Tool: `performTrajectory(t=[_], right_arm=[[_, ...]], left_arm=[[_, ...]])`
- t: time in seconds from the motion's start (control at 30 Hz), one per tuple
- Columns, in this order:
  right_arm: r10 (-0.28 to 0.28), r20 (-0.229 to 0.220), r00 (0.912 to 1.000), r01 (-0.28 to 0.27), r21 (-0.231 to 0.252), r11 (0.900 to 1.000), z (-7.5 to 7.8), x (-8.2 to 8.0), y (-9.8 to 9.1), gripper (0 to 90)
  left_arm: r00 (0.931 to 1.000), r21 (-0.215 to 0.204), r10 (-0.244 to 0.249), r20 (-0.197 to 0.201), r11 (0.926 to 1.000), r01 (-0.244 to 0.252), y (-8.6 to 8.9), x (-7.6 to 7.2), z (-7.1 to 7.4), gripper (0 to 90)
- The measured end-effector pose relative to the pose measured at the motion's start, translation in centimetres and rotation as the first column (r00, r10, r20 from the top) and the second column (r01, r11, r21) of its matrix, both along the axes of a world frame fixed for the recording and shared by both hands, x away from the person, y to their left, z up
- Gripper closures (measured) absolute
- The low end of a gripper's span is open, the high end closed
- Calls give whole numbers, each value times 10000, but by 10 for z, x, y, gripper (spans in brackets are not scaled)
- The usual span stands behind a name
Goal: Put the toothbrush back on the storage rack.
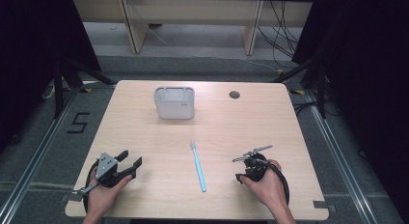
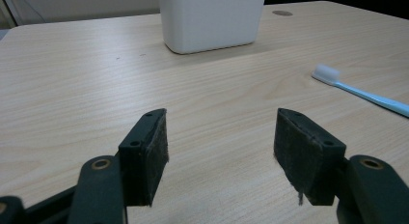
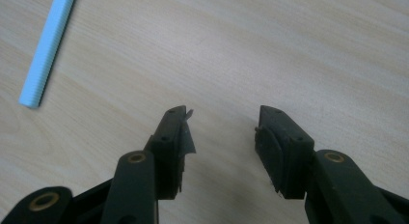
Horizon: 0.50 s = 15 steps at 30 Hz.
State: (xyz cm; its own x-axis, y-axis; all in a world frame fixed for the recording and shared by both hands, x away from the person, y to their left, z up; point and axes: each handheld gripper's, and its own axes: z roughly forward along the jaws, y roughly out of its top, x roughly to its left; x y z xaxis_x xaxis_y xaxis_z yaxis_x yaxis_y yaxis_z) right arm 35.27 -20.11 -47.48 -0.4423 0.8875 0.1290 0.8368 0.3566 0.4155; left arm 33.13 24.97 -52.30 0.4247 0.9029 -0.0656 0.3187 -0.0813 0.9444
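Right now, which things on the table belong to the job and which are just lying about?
Part of the job:
- blue toothbrush, lying flat between the two claws
- white tub, upright at the far side
- left claw and right claw, both open and holding nothing

Just there:
- round cable hole in the table
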Motion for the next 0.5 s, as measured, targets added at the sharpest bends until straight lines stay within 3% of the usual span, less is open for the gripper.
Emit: performTrajectory(t=[0.13,0.2,0.3,0.5], right_arm=[[16,-295,9996,-32,-532,9986,3,2,5,551],[-376,-888,9953,323,-603,9977,7,2,12,554],[-172,-1169,9930,101,-610,9981,11,6,21,558],[410,-1669,9851,-593,-1061,9926,12,14,32,576]], left_arm=[[10000,117,-18,79,9999,17,-2,0,0,365],[10000,242,-19,34,9997,18,-3,-1,0,366],[10000,237,-19,12,9997,19,-3,-1,0,369],[10000,101,0,45,9999,-1,-3,0,0,370]])
